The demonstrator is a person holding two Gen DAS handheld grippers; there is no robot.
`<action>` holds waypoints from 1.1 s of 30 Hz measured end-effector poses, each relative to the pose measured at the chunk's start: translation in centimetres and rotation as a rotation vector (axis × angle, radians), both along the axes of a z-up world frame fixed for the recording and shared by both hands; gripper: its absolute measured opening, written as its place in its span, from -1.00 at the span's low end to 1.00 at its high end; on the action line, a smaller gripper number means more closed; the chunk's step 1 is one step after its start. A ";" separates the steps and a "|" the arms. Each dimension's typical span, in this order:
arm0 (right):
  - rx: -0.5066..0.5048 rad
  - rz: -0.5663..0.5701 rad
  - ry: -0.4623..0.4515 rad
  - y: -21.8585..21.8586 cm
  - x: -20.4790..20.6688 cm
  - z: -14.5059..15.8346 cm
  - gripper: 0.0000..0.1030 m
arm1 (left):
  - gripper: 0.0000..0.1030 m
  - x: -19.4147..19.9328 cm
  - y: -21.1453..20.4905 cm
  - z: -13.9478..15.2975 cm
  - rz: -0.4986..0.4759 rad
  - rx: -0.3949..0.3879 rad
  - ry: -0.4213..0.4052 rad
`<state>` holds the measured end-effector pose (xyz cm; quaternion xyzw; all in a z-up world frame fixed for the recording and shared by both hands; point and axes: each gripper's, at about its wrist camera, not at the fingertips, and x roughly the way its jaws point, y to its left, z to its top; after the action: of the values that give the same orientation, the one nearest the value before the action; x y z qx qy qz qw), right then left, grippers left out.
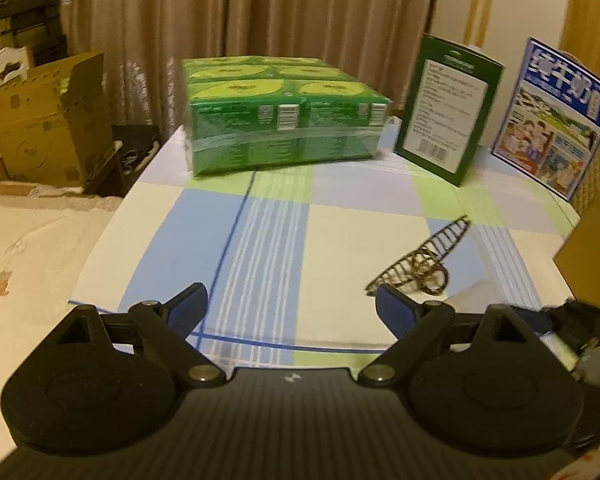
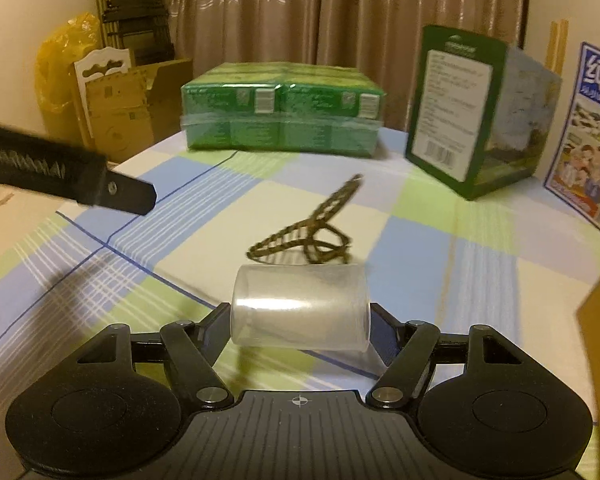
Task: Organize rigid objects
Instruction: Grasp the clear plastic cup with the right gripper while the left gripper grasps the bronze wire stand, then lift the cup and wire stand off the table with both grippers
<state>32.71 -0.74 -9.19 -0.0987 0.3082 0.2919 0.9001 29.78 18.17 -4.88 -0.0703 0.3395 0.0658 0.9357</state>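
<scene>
Clear smooth plastic cup (image 2: 300, 307) clamped sideways in right gripper (image 2: 300, 320) just before wire hair clip (image 2: 312, 228), liable to slip or crush under squeeze; left gripper (image 1: 291, 310) spread, empty.

Cup (image 2: 300, 310): clear smooth plastic, glossy. Rack (image 2: 312, 226): twisted wire, dull bronze. Tablecloth (image 1: 340, 240): matt checked cloth. Green pack (image 1: 284, 120): glossy film wrap.

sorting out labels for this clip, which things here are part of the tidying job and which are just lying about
Part of the job:
- clear plastic cup, held on its side in the right gripper
- metal wire rack on the checked tablecloth
- left gripper, jaws open and empty

Possibly, or just standing by:
- green wrapped pack
- dark green box
- blue milk carton
- cardboard boxes
</scene>
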 end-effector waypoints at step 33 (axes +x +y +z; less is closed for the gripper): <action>0.067 -0.222 0.101 -8.7 4.5 2.5 0.33 | -0.29 9.9 -8.2 -4.6 -0.541 0.166 0.047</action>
<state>37.20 -9.42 -6.70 -0.0189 0.3522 0.2053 0.9129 39.67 10.00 -9.50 0.1014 0.3610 -0.1571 0.9136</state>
